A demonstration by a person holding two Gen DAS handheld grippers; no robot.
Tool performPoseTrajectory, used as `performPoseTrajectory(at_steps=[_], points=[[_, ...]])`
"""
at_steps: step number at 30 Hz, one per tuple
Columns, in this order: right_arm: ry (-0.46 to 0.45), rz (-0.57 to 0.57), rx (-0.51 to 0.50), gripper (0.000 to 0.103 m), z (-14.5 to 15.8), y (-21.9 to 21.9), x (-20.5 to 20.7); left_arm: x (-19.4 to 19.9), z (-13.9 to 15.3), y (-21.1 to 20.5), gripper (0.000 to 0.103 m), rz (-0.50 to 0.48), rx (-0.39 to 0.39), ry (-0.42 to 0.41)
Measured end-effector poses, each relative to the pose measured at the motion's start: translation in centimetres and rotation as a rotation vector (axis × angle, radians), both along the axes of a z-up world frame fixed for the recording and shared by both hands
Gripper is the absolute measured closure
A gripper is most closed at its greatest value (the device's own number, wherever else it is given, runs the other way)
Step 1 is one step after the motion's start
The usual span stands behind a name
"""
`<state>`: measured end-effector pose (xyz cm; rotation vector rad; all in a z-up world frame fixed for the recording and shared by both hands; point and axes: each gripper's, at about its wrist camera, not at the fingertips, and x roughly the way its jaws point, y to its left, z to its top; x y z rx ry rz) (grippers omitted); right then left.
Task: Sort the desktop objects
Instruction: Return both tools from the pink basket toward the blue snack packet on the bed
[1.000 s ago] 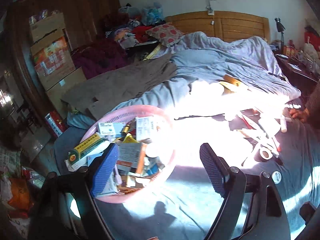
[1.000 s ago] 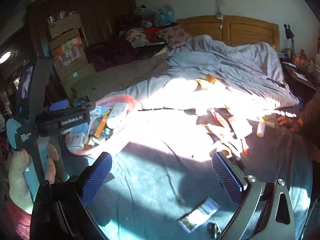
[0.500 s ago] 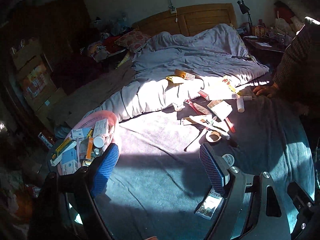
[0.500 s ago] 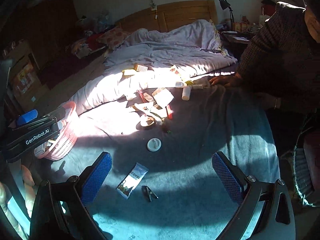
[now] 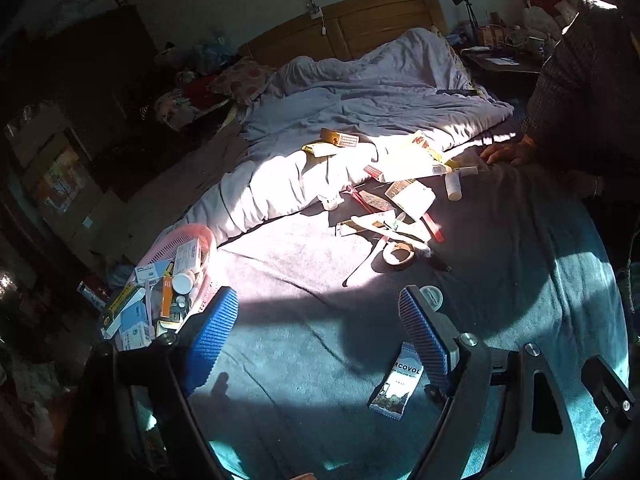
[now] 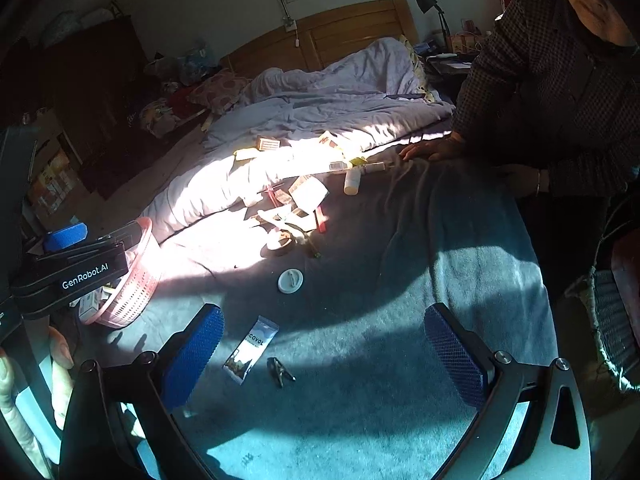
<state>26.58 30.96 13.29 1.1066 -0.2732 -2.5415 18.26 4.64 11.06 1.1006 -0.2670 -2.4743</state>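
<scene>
Sunlit blue bedspread [image 5: 520, 300], pink basket [image 5: 200, 236] — crammed with boxes, both claws apart, empty.

Pink basket [image 6: 136, 292] half behind the left claw [image 6: 64, 236]; sachet [image 5: 396, 384] lettering partly covered.

Blanket-covered bed [image 6: 460, 272] with pink basket [image 6: 136, 284], sachet [image 6: 250, 350], clip [image 6: 281, 372].
</scene>
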Motion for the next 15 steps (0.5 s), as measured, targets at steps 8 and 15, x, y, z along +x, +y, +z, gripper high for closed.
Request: performPoseTrajectory(at_steps=[8,15], points=[[0.006,-0.005,-0.033,0.0,0.3,0.1,1.8,0.2,-0.1,1.7,0.02,-0.029,-0.027,-0.015],[-0.007,-0.03,-0.053,0.0,0.1,0.2,2.6,-2.9,-1.5,0.8,0.02,-0.041,0.026,-0.133]])
